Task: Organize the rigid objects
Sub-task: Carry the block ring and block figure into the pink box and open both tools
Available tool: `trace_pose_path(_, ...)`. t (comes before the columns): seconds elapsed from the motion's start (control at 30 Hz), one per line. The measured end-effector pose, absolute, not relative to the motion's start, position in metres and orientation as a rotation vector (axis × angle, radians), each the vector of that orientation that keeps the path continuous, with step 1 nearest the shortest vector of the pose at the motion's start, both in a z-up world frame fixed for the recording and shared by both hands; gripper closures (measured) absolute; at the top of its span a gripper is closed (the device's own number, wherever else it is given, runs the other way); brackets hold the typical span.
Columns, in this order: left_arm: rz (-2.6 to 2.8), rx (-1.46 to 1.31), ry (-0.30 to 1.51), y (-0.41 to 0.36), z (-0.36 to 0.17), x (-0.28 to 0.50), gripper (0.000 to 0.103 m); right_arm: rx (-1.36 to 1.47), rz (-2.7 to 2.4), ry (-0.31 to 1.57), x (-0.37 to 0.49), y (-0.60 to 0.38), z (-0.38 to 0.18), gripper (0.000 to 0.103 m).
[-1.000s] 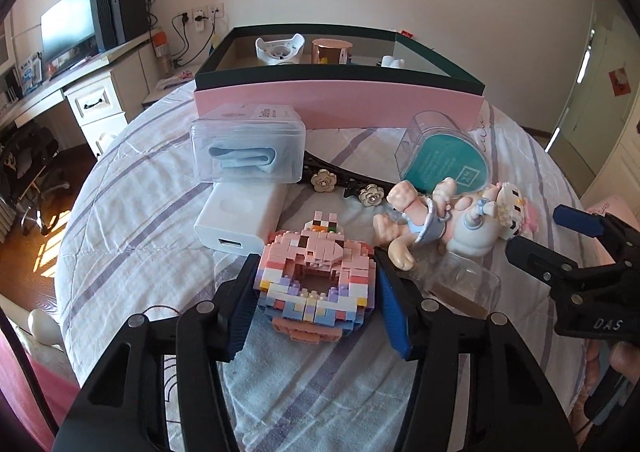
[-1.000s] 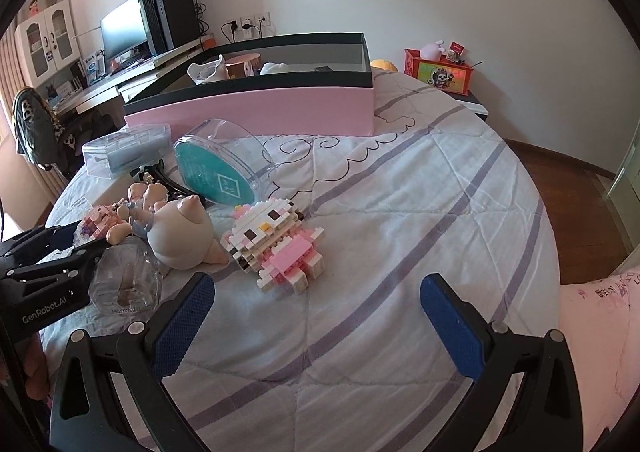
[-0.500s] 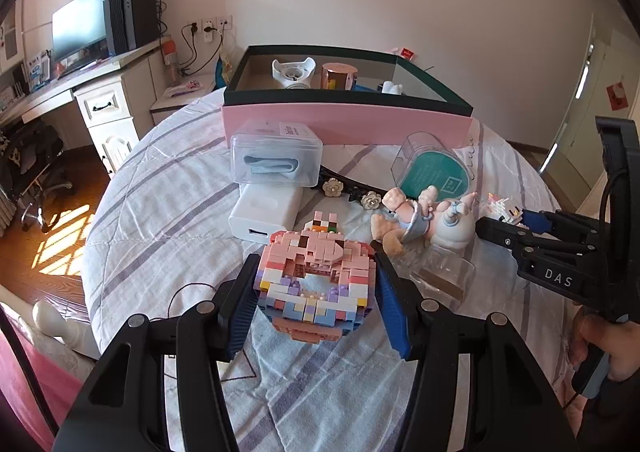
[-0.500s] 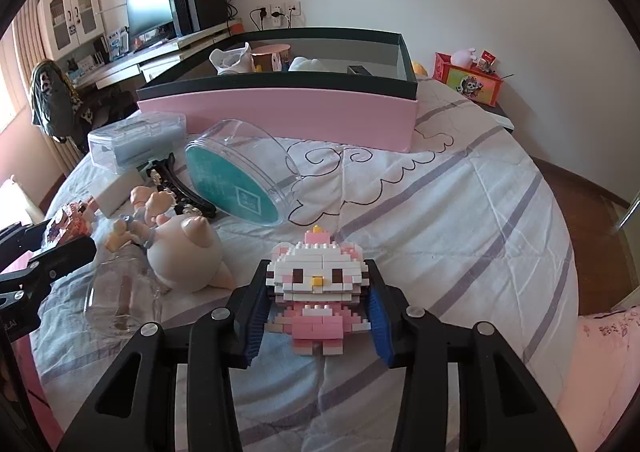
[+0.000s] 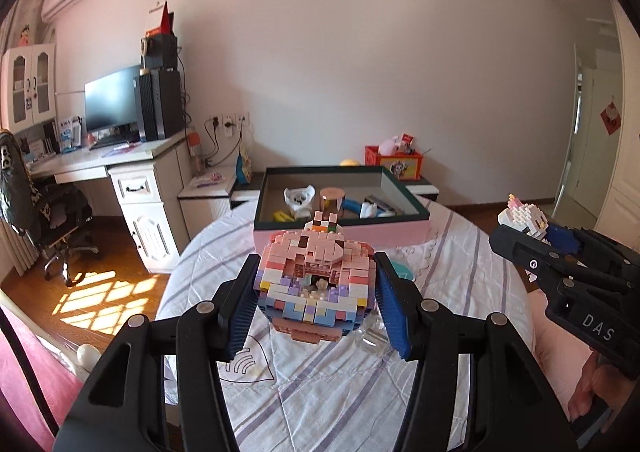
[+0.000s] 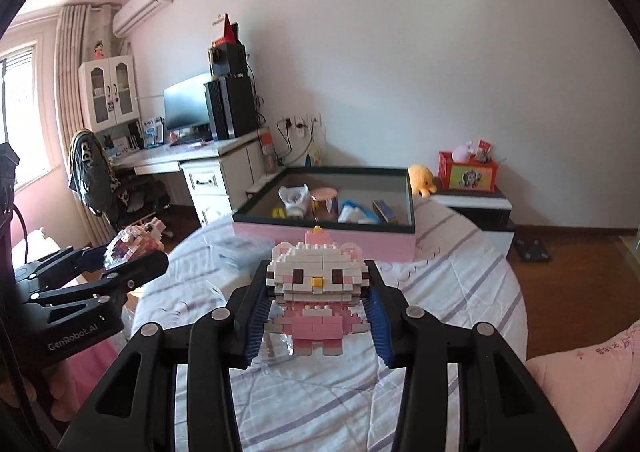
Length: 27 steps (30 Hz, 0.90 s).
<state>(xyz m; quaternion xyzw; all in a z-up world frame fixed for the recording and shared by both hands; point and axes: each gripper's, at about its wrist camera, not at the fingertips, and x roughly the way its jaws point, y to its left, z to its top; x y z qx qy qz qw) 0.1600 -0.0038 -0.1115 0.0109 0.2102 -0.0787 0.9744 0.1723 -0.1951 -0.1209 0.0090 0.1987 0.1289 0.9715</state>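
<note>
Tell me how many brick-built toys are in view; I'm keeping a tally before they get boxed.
2. The pink house is gripped in the left tool, the white cat in the right tool, both raised above the bed. Others may be hidden below them.

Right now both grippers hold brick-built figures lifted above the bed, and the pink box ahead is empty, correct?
Not quite. The left gripper holds the pink brick figure and the right gripper the white cat figure, but the pink box already holds several items, as the right wrist view shows.

Pink brick model [image 5: 316, 284] and white brick cat [image 6: 316, 284], both upright, aloft.
</note>
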Motion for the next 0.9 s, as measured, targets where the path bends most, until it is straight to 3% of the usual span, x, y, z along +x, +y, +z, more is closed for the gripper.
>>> trace_pose_path(0.43,-0.081,0.042,0.205,0.007,-0.053,0.086,0.047,-0.028,0.266,0.228,0.102,-0.173,-0.063,0.058)
trace_pose_path(0.9,-0.055,0.052,0.200,0.002,-0.050,0.100,0.047,-0.050,0.284,0.226,0.117,-0.167,-0.058,0.058)
